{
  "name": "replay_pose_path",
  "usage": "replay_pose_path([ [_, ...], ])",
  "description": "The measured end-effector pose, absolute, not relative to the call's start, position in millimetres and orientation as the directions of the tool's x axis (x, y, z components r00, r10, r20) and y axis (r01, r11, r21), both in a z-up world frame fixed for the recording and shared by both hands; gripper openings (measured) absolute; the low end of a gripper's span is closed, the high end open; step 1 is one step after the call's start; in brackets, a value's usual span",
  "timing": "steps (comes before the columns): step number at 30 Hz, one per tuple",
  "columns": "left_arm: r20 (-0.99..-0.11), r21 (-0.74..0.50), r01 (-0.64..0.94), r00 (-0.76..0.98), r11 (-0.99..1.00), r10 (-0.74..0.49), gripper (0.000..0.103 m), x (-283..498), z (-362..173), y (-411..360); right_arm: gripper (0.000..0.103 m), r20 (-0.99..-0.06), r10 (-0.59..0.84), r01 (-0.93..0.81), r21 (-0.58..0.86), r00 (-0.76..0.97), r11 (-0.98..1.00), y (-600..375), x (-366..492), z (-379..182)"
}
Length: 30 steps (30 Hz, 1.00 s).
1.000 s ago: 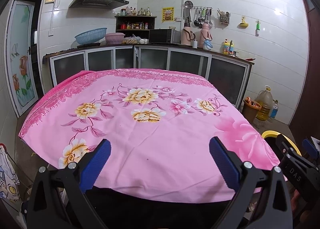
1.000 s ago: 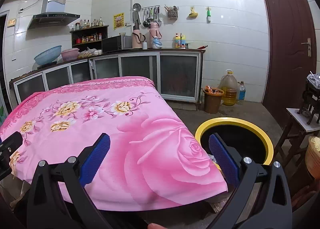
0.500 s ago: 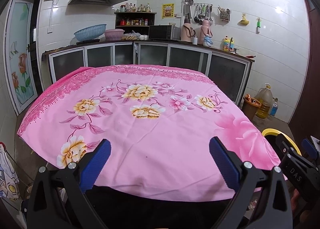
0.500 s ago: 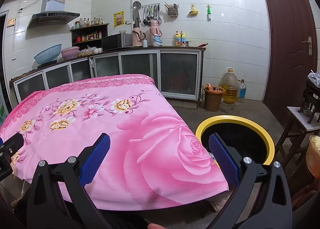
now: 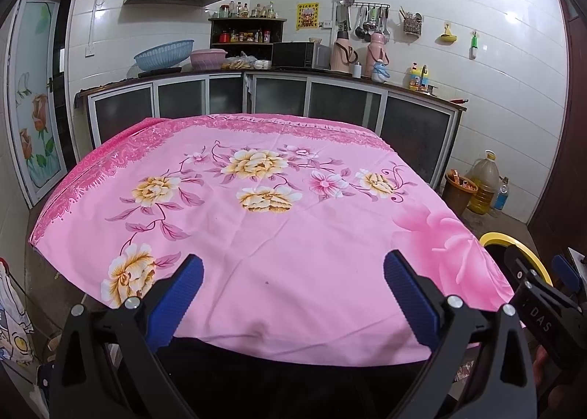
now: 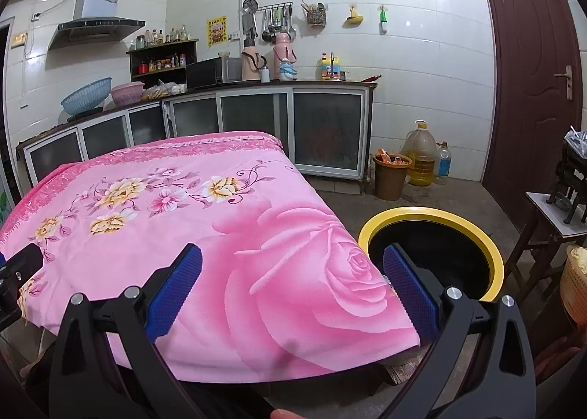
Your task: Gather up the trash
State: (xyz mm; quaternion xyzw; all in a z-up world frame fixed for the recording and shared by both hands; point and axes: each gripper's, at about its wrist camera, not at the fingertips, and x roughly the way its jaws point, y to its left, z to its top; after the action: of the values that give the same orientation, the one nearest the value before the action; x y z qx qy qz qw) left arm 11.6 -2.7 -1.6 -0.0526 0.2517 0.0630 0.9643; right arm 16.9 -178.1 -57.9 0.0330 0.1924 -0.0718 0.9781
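Observation:
A table under a pink flowered cloth [image 5: 279, 235] fills the left wrist view and shows in the right wrist view [image 6: 205, 221]; I see no trash on it. A black bin with a yellow rim [image 6: 477, 235] stands on the floor at the table's right corner; its rim shows in the left wrist view [image 5: 502, 237]. My left gripper [image 5: 293, 276] is open and empty over the table's near edge. My right gripper [image 6: 291, 268] is open and empty above the table's near right corner, beside the bin. It also shows at the right edge of the left wrist view [image 5: 539, 272].
Kitchen cabinets [image 5: 279, 96] with basins, a microwave and flasks run along the far wall. A brown bucket [image 6: 390, 175] and oil jug [image 6: 422, 157] stand on the floor. A wooden stool [image 6: 550, 224] and a basket [image 6: 576, 283] are at the right, near a brown door [image 6: 532, 70].
Both grippers have tilted down and drawn back slightly, so the table appears lower in the views. Both stay open and empty.

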Motion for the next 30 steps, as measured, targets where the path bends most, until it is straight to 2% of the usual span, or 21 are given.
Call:
replay_pose_path([
  [30,-0.500,-0.067,-0.143,0.861,0.987,0.091,0.095,11.7,-2.2,-4.6,0.095,-0.389,-0.130,0.158,0.041,0.912,0.987,-178.3,18.0,-62.4],
])
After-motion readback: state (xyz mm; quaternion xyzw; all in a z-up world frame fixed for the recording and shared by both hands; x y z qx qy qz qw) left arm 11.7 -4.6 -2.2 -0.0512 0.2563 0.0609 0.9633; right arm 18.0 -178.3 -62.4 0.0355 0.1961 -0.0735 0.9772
